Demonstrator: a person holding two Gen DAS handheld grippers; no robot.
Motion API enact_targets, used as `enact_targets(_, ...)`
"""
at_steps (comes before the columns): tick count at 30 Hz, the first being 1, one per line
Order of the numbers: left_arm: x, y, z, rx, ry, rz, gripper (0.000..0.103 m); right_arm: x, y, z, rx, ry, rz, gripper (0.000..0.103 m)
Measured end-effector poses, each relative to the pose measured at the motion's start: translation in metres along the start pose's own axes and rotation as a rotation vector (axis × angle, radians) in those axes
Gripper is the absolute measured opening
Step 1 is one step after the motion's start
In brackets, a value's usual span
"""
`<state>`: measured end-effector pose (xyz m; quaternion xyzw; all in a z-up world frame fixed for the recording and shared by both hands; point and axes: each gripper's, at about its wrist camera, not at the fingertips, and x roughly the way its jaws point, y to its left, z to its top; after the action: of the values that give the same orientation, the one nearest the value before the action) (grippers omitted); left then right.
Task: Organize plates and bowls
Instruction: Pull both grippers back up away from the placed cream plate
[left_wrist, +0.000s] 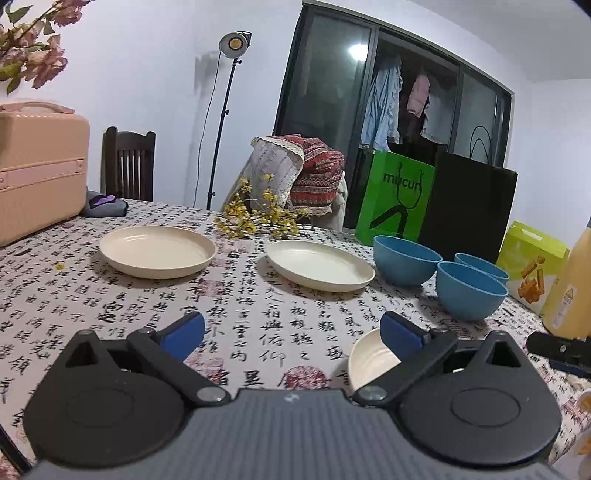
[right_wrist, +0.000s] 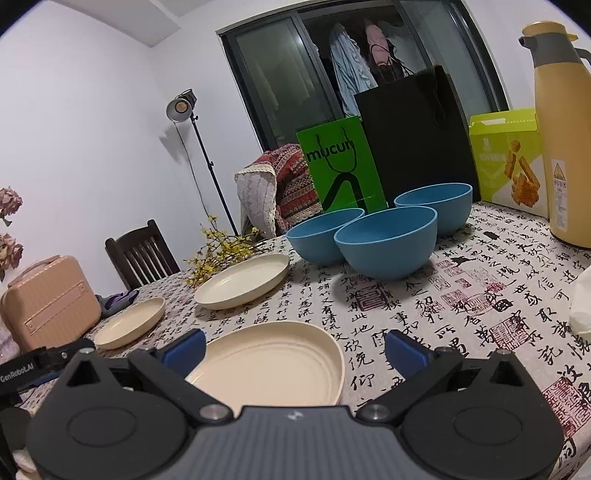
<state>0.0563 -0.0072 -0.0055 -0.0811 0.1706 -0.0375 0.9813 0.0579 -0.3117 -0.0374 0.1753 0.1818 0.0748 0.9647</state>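
We find three cream plates (right_wrist: 271, 363) lying singly on the desk (right_wrist: 480, 295), three blue bowls (right_wrist: 386, 242) clustered beyond them. Right claw (right_wrist: 293, 349) and left claw (left_wrist: 291, 332) both stand apart, empty. We judge the ware light, rigid, smooth, probably plastic; grip by the rim.

left wrist: low over near desk (left_wrist: 258, 332), facing far window | right wrist: same, further right | shared: plates (left_wrist: 320, 265), blue bowls (left_wrist: 406, 260)
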Motion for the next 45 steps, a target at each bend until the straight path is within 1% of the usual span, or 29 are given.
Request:
enact_targets(8, -0.01, 0.011, -0.003, 0.025, -0.015, 0.039, 0.103, -0.002, -0.002, -0.006, -0.008, 0.004, -0.009, 0.103)
enact_targets(15, -0.013, 0.019, -0.003, 0.028, -0.007, 0.076, 0.103, -0.005, -0.01, -0.008, -0.014, 0.009, -0.031, 0.103)
enact_targets(23, -0.012, 0.011, 0.01, 0.026, -0.021, 0.073, 0.103, -0.006, -0.018, -0.002, -0.004, -0.007, -0.029, 0.103)
enact_targets(27, -0.011, 0.003, 0.018, 0.039, -0.042, 0.065, 0.103, -0.005, -0.021, 0.003, 0.003, -0.014, -0.032, 0.103)
enact_targets(33, -0.003, -0.003, 0.026, 0.044, -0.034, 0.047, 0.103, -0.006, -0.02, 0.013, 0.01, -0.039, -0.032, 0.103)
enact_targets(38, 0.001, 0.001, 0.032, 0.034, -0.017, 0.046, 0.103, -0.006, -0.015, 0.021, 0.018, -0.065, -0.029, 0.103)
enact_targets(45, -0.008, 0.018, 0.048, 0.012, -0.044, 0.084, 0.103, -0.001, 0.003, 0.031, -0.005, -0.076, -0.002, 0.103)
